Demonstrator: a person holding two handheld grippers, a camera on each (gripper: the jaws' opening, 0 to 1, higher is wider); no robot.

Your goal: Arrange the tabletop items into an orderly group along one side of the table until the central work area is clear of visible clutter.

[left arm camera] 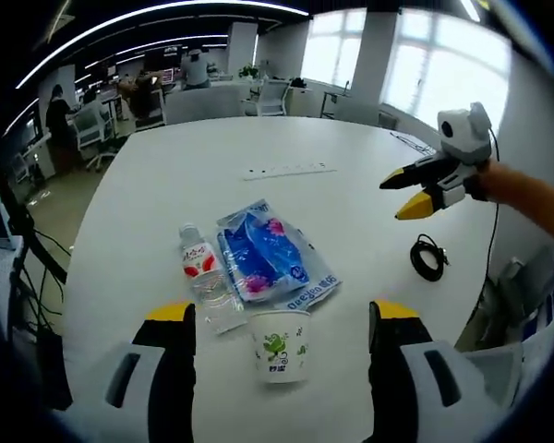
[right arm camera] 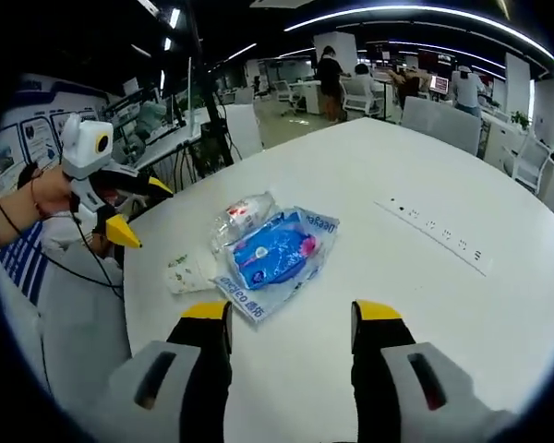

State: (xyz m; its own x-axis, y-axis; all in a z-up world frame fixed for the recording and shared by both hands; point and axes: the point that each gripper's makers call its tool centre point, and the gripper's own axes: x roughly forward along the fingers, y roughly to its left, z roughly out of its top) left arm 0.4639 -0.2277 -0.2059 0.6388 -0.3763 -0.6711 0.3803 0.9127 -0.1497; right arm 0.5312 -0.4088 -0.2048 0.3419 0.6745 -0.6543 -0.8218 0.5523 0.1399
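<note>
The fingers of the left gripper (left arm camera: 282,318) are spread wide and hold nothing; seen in the left gripper view, they rise on either side of a paper cup (left arm camera: 281,344) that stands upright on the white desk (left arm camera: 148,185) between them, touching neither finger. In the right gripper view this same gripper (right arm camera: 134,212) comes in from the left, held by a hand (right arm camera: 32,198) out past the desk edge, its yellow-tipped fingers parted and pointing toward the desk.

The right gripper (right arm camera: 291,318) also has its fingers spread and empty, hovering over bare desk just short of the cluster of items. In the left gripper view it (left arm camera: 408,192) hangs above the desk at the right, held out on a bare forearm (left arm camera: 535,198), its fingers apart and angled toward the middle.

The items sit close together near one edge of the desk. The paper cup (right arm camera: 190,270) is white with a green print. Just beside it lies a clear plastic bottle (left arm camera: 203,268) on its side, with a red and white label. Against the bottle lies a flat blue packet (left arm camera: 268,254) in clear wrap, with pink marks and printed text along its edge.

Well apart from these, a coiled black cable (left arm camera: 428,257) lies near the desk's edge, and a long white power strip (left arm camera: 286,170) lies farther across the desk.
</note>
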